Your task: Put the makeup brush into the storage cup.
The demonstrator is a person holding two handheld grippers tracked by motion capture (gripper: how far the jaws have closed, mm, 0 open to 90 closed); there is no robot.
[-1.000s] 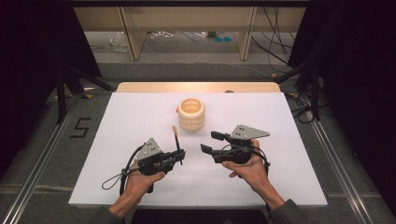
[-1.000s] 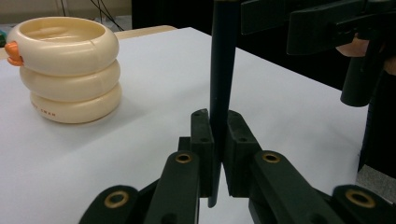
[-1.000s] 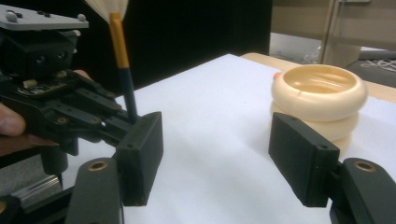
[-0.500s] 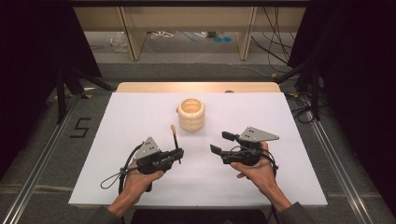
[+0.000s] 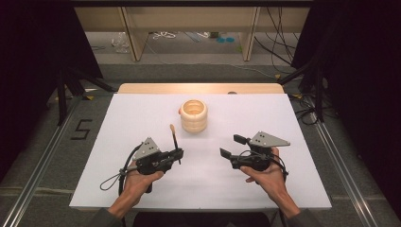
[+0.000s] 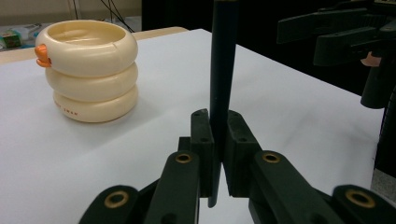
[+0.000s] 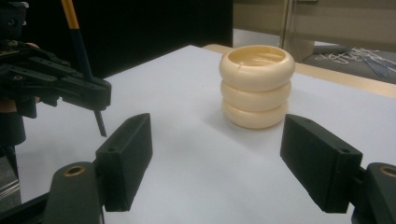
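White tabletop (image 5: 142, 113) w/ cream ringed holder (image 5: 194, 116); dark room, cables behind.

High view overhead; gripper views low, sharing cream holder (image 5: 194, 116).

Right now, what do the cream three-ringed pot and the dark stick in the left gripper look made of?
Cream three-ringed pot: likely moulded plastic, smooth with a soft sheen, a seam on the top ring. Dark stick: thin, matte, yellow-banded higher up, perhaps painted wood or plastic; I can't tell which.
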